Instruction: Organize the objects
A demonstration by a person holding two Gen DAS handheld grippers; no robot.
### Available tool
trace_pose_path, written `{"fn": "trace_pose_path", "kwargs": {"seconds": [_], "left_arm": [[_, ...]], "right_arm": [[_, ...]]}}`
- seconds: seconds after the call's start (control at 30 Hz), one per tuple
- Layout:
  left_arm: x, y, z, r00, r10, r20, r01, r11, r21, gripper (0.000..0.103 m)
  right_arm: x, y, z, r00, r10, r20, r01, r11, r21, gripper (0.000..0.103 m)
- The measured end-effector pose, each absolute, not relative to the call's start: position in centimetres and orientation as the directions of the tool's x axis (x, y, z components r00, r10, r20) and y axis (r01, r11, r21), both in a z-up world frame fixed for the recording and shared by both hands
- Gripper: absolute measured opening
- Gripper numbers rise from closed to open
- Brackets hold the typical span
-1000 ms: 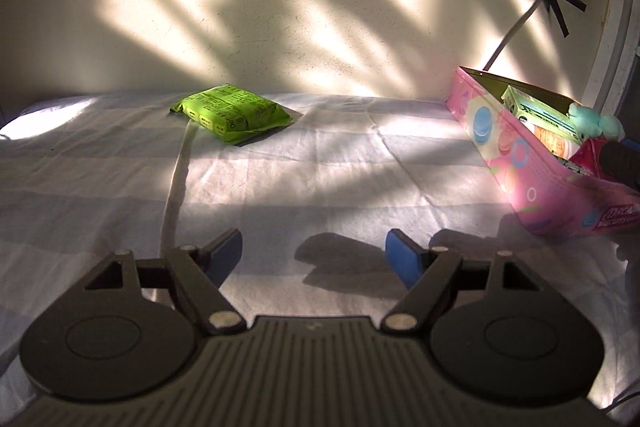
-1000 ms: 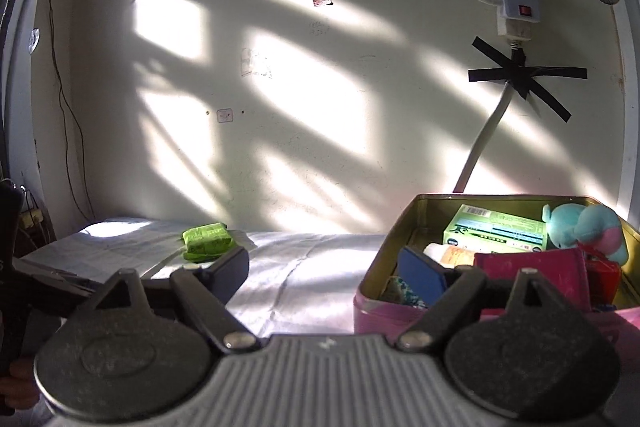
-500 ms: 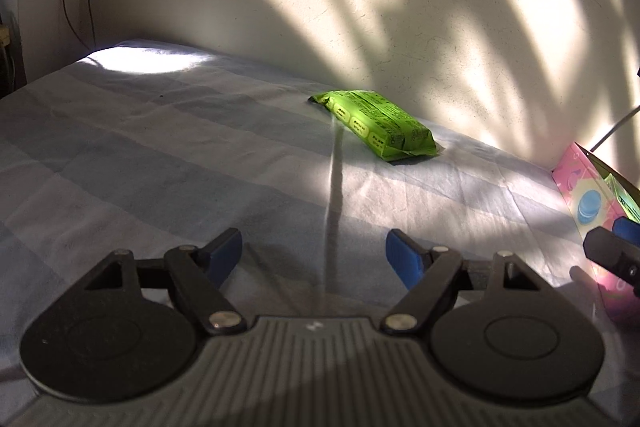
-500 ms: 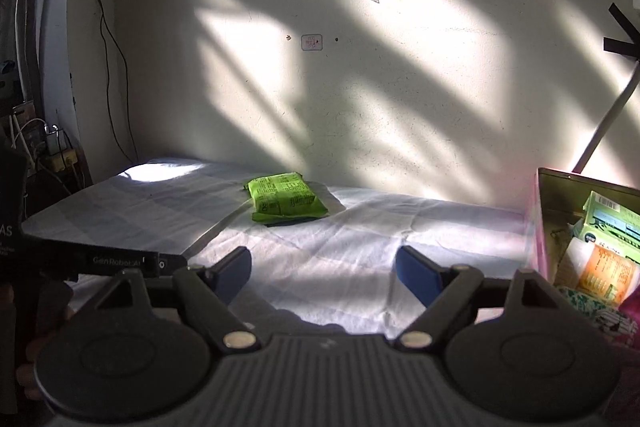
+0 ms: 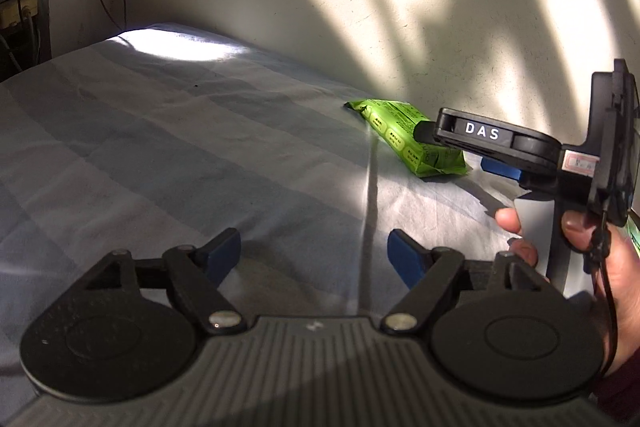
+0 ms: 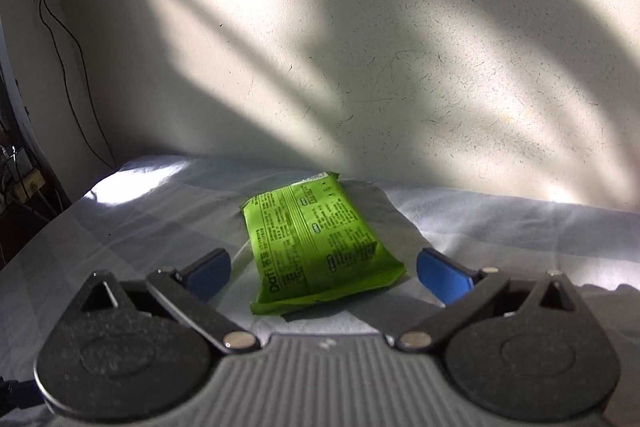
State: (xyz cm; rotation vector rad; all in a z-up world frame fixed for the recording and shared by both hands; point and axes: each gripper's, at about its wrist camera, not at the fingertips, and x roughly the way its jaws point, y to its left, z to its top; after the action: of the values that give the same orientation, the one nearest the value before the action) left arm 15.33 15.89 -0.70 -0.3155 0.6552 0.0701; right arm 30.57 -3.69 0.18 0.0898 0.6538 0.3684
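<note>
A bright green packet (image 6: 316,239) with printed text lies flat on the pale sheet near the wall; it also shows in the left wrist view (image 5: 404,139). My right gripper (image 6: 322,273) is open, its blue fingertips either side of the packet's near end, not gripping it. In the left wrist view the right gripper (image 5: 496,147) reaches in from the right, over the packet. My left gripper (image 5: 314,259) is open and empty above the sheet, well short of the packet.
The bed sheet (image 5: 180,147) runs up to a cream wall (image 6: 360,67). Cables and a socket sit at the far left (image 5: 16,11). The pink box is out of view.
Both grippers swung left, away from the pink box. The right gripper closed in on the green packet, which now lies between its open fingers.
</note>
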Motion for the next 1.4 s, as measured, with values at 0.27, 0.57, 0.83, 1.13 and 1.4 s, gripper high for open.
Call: {"fn": "trace_pose_path", "kwargs": {"seconds": [0.27, 0.57, 0.83, 1.13, 1.4], "left_arm": [[15.4, 15.6, -0.7, 0.789, -0.030, -0.613, -0.157, 0.956, -0.248, 0.085], [15.5, 15.2, -0.9, 0.792, -0.004, -0.611, -0.153, 0.967, -0.204, 0.085], [15.5, 15.4, -1.0, 0.796, -0.011, -0.605, -0.151, 0.964, -0.217, 0.086], [15.3, 15.0, -1.0, 0.799, -0.034, -0.601, -0.119, 0.970, -0.213, 0.090], [14.9, 14.6, -1.0, 0.800, -0.056, -0.597, -0.083, 0.976, -0.202, 0.090]], "right_arm": [[35.0, -0.7, -1.5, 0.636, 0.316, -0.704, -0.382, 0.922, 0.069, 0.103], [31.9, -2.0, -1.4, 0.668, 0.336, -0.664, -0.407, 0.912, 0.051, 0.075], [24.6, -5.6, -0.9, 0.659, 0.373, -0.653, -0.456, 0.889, 0.048, 0.076], [13.6, -8.9, -0.4, 0.621, 0.430, -0.655, -0.563, 0.827, 0.009, 0.076], [6.4, -14.0, -0.2, 0.654, 0.411, -0.635, -0.534, 0.845, -0.004, 0.091]]}}
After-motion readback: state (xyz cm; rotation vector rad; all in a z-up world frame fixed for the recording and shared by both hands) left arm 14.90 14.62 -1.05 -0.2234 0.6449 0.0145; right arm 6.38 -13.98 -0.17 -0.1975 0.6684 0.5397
